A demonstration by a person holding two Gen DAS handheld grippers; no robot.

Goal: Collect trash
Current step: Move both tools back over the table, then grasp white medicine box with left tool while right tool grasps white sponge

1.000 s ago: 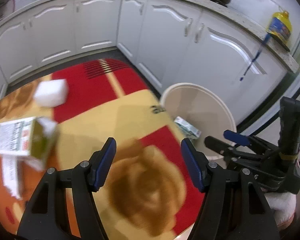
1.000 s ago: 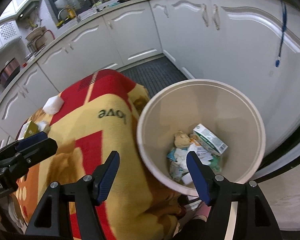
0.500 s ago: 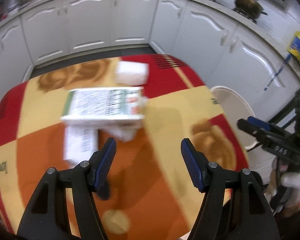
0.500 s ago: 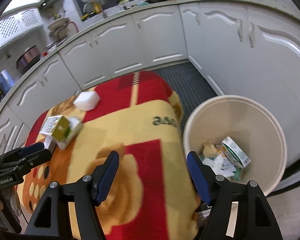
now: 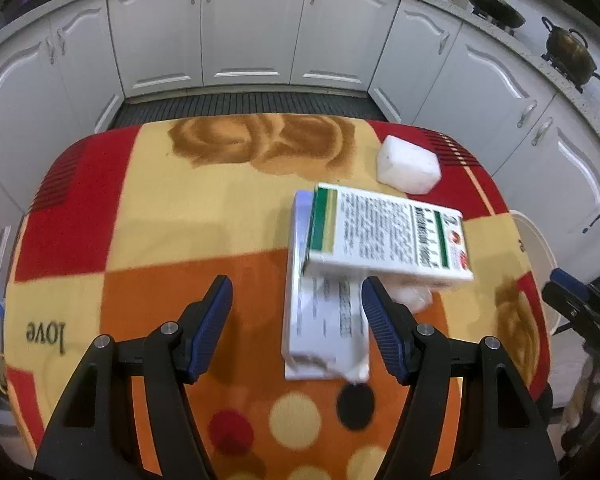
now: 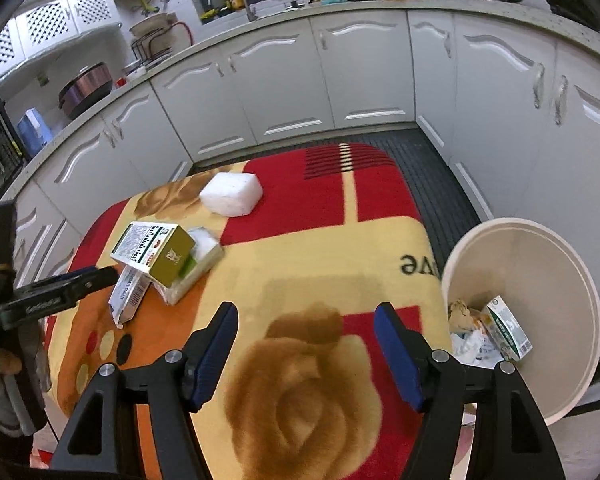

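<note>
1. Left gripper (image 5: 296, 300): blue-padded fingers (image 5: 210, 322) parted, nothing between the pads. It points down at the blanket-covered surface (image 5: 188, 216) (red, yellow and orange patches, brown rose print).
2. Right gripper (image 6: 305, 336): fingers likewise parted and empty, over the brown rose on the near part of the blanket.
3. Trash on the surface, left wrist view: green-and-white printed cardboard box (image 5: 384, 236) at about 1 o'clock from the left gripper. It lies tilted on top of a flat white printed carton (image 5: 324, 328).
4. That flat carton's near end sits just ahead of the right-hand left finger, at about 2 o'clock from the fingertip midpoint; the pads are not touching it.
5. A crumpled white wad (image 5: 414, 298) shows under the box's near right edge.
6. White rectangular foam block (image 5: 408, 164) lies further out at 1 o'clock, apart from the box, on the red patch.
7. Right wrist view: same pile at 10 o'clock from the right gripper, the foam block at 11 o'clock. The left gripper's tip comes in from the left edge beside the pile; contact unclear.
8. Round cream plastic bin (image 6: 524, 312) stands off the blanket's edge at 3 o'clock from the right gripper. It holds a small green-and-white carton (image 6: 508, 330) and crumpled paper scraps (image 6: 466, 332).
9. White kitchen cabinets (image 6: 284, 88) run behind.
</note>
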